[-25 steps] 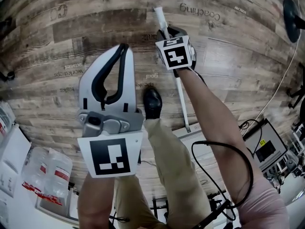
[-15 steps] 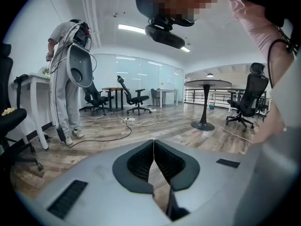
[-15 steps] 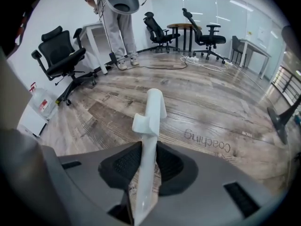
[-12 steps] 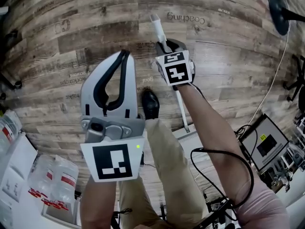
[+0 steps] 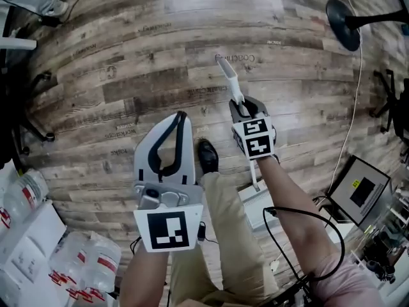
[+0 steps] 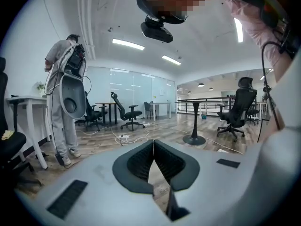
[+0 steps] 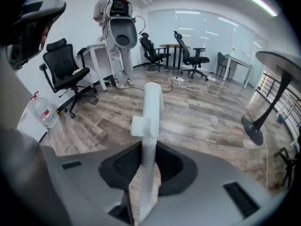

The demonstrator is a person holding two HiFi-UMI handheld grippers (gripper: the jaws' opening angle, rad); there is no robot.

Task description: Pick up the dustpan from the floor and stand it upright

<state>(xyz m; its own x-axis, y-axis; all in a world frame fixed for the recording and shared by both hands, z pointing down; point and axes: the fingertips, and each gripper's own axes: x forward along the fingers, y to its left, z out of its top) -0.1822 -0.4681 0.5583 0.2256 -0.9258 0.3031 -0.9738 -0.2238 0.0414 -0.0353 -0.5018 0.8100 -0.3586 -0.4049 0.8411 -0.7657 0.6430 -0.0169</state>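
Right gripper view: right hand-held gripper [image 7: 146, 150] is clamped on the dustpan [image 7: 151, 108] at its white handle. Head view: the pan [image 5: 254, 203] hangs lower centre. Left hand-held gripper [image 6: 153, 147] is closed and empty. Judged light, rigid and smooth; it may pivot in the grip.

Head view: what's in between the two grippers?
The person's black shoe and tan trouser leg lie between the left gripper and the right gripper, which grips the dustpan handle. The head view shows it.
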